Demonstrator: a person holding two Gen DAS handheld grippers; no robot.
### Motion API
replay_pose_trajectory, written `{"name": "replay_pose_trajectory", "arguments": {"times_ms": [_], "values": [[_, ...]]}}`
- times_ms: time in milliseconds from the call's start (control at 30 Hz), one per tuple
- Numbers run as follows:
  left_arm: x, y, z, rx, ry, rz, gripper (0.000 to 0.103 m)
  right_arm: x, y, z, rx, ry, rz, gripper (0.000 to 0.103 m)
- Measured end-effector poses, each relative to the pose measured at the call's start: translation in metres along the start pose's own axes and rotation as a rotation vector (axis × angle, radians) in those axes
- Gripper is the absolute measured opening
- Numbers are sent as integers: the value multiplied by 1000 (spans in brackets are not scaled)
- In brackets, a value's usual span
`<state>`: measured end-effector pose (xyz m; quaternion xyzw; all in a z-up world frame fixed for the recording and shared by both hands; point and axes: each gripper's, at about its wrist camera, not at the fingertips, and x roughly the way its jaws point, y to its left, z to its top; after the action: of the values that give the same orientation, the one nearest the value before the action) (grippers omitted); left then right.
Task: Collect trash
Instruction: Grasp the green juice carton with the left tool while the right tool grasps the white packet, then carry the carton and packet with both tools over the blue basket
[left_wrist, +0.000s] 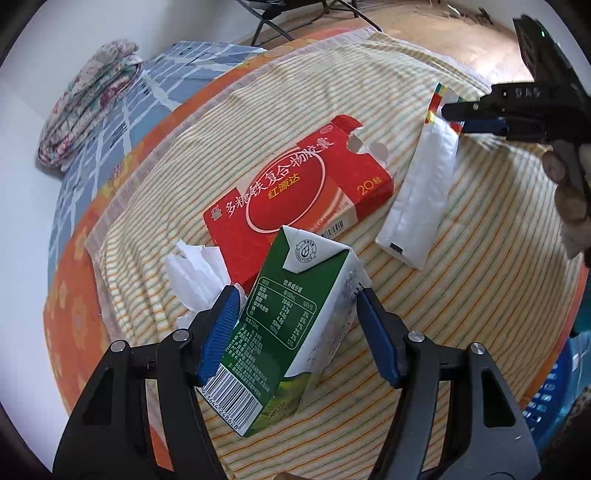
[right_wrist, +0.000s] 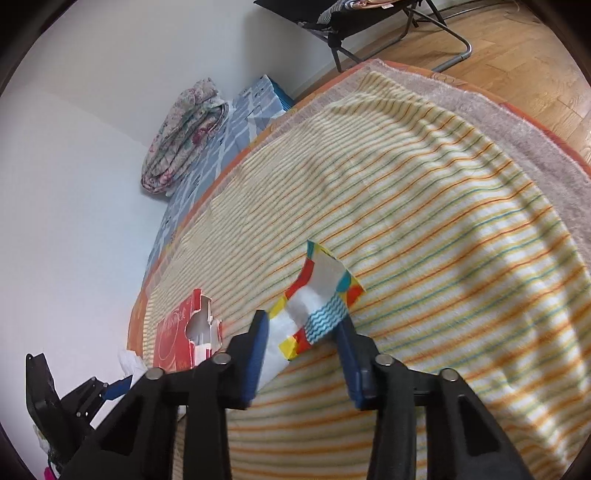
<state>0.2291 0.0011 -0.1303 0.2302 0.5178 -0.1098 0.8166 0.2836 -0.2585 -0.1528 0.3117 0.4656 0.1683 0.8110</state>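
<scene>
A green and white milk carton (left_wrist: 291, 325) lies on the striped blanket (left_wrist: 461, 280) between the fingers of my left gripper (left_wrist: 295, 295); the left pad touches it, the right pad stands a little off it. A red medicine box (left_wrist: 295, 188) with a torn end lies just beyond, and crumpled white tissue (left_wrist: 195, 273) lies to its left. A white packet with a colourful torn top (left_wrist: 421, 195) lies to the right. My right gripper (right_wrist: 304, 325) is open around that packet's top (right_wrist: 317, 295); it also shows in the left wrist view (left_wrist: 469, 116).
The blanket (right_wrist: 424, 221) covers an orange bed sheet (left_wrist: 70, 295). A folded floral quilt (left_wrist: 88, 99) lies on a blue patterned cover at the far end. A blue plastic basket (left_wrist: 557, 391) stands at the right edge. A folding chair (right_wrist: 369, 22) stands on the wooden floor.
</scene>
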Motion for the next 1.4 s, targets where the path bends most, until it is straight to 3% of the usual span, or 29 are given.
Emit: {"name": "replay_pose_trajectory", "arguments": {"times_ms": [133,233,433,867,1133,1400], "values": [[-5,4,-2,-42,-17,-33,60,8,9,3,-32,21,-1,14],[-12,8,-6,-89,-31,-71,54,3,19,2,-75,11,-8,8],[-24,5,-18,-148,-56,-119,51,-14,43,0,-178,-21,-8,5],[-70,-11,-54,-326,-178,-132,50,-90,90,-25,-420,-98,-38,0],[-104,-29,-76,-363,-233,-135,50,-138,119,-59,-597,-131,-56,0],[-136,-46,-95,-382,-275,-147,50,-172,126,-80,-636,-130,-22,0]]}}
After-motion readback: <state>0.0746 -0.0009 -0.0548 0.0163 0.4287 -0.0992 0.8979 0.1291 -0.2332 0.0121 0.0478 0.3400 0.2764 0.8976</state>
